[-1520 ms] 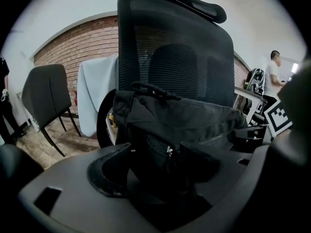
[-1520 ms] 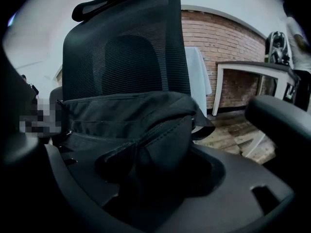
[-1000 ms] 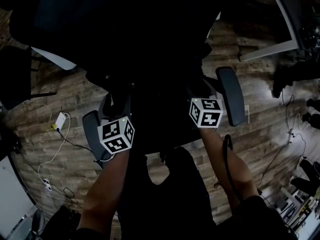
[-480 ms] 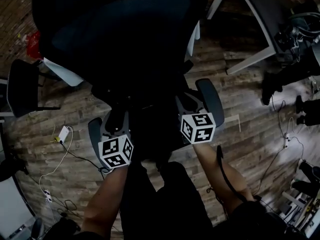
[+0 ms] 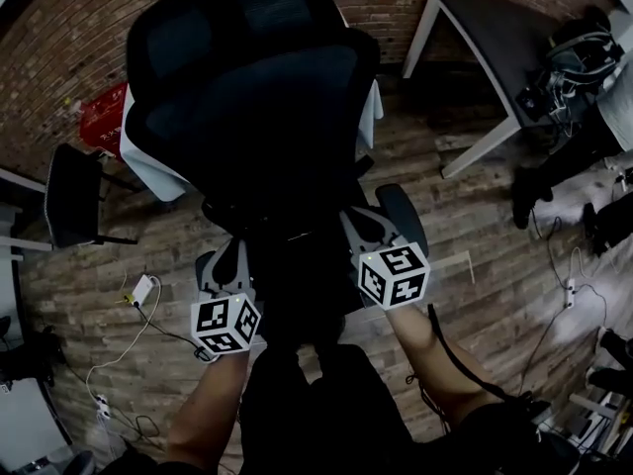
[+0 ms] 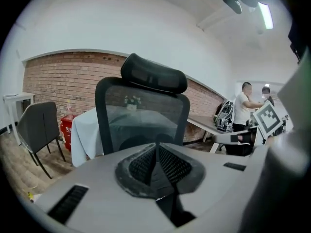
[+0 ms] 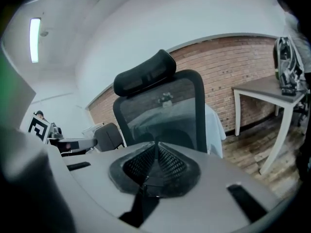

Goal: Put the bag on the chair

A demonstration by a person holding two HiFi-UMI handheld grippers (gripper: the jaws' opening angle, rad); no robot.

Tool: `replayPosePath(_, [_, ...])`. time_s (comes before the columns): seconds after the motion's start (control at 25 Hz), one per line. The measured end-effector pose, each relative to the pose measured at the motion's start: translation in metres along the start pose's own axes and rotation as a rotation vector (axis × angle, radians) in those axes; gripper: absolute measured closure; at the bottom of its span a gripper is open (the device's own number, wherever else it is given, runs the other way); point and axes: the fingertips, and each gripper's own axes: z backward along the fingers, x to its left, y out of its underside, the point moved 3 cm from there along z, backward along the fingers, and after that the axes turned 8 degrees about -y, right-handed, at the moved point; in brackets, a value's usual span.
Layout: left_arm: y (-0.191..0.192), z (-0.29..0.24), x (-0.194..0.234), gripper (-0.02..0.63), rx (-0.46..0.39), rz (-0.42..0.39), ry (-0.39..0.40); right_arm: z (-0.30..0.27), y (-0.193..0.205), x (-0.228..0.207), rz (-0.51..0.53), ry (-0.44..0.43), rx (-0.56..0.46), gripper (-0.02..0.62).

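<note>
left gripper point(image 6: 156, 152) and right gripper point(image 7: 155, 152) withdrew from chair point(image 5: 257, 97), jaws closing empty.

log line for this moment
left gripper: jaws closing, nothing between | right gripper: jaws closing, nothing between | office chair: straight ahead of both

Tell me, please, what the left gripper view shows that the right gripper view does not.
Only the left gripper view: a red container by the brick wall, a standing person in a white shirt, and the right gripper's marker cube.
Only the right gripper view: the left gripper's marker cube.
Both: the black mesh office chair with its headrest, a grey side chair, and each gripper's own jaws closing, pads almost together, nothing discernible between them.
</note>
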Motion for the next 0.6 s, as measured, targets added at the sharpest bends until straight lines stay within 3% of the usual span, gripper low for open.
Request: replayPosePath(0.6, [-0.089, 0.049, -0.015, 0.595, -0.063, -0.024, 0.176, 0.055, -0.082, 0.062, 0.047, 0.027, -0.101, 0.577])
